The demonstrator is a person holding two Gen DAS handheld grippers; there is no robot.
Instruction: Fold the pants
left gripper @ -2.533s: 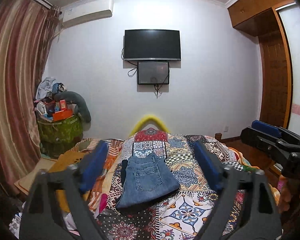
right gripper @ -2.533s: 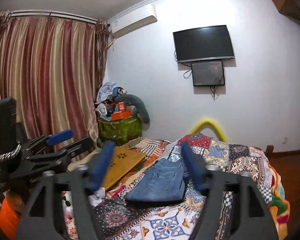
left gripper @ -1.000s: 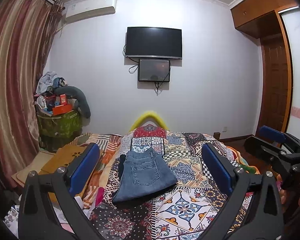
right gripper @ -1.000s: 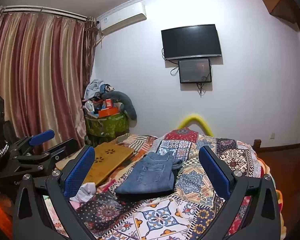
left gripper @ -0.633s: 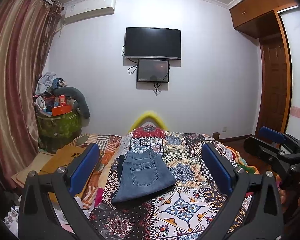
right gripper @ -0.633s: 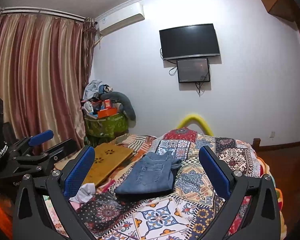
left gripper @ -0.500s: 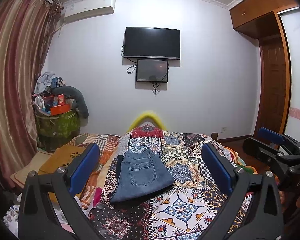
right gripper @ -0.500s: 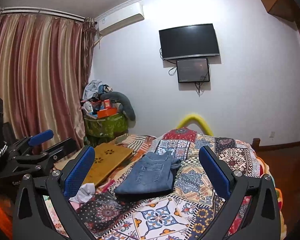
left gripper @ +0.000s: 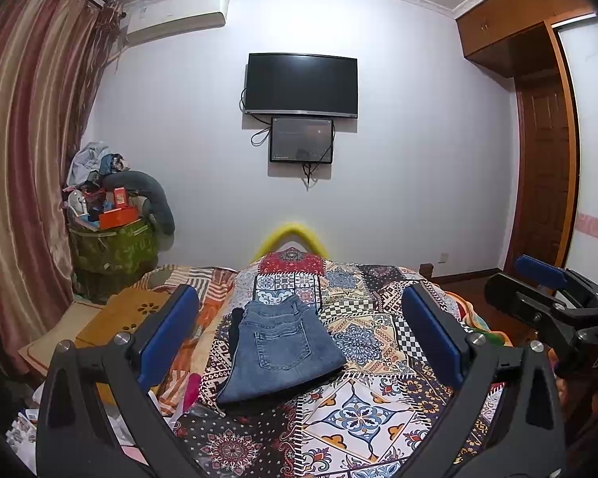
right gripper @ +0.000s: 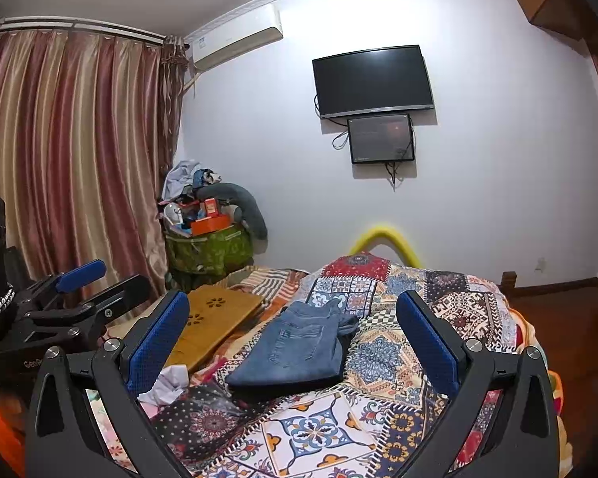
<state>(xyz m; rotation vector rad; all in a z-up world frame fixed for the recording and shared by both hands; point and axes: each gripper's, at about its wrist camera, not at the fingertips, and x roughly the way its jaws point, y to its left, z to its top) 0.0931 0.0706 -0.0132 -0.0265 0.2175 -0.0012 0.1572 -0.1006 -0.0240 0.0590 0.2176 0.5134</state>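
Bedroom, pale wall ahead. Striped red-and-gold curtain (right gripper: 71, 159) fills the left side, an air conditioner (left gripper: 175, 16) mounted high beside it. Bed in the foreground under a patchwork quilt (left gripper: 362, 410) of many patterns; a yellow curved rail (left gripper: 289, 235) rises at its far end. Dark television (left gripper: 301, 83) on the wall, a smaller screen (left gripper: 302, 140) directly beneath with cables hanging. Wooden wardrobe and door (left gripper: 542, 183) along the right. Green hamper (right gripper: 207, 255) in the corner by the curtain, heaped with clothes, an orange box and a grey bolster. Flat wooden board (right gripper: 215, 318) with flower cut-outs lies on the left part of the bed, just beside the quilt. Pants (left gripper: 277, 348): blue denim, folded into a compact rectangle, back pocket up, resting on the quilt near its middle, a dark edge showing under the fold. Left gripper (left gripper: 299, 336) held above the bed's near end, jaws spread wide, blue pads flanking the pants in its own view, nothing between them. Right gripper (right gripper: 297, 342) likewise wide apart and empty, apart from the cloth. Crumpled white scrap (right gripper: 167, 384) near the right gripper's left finger.
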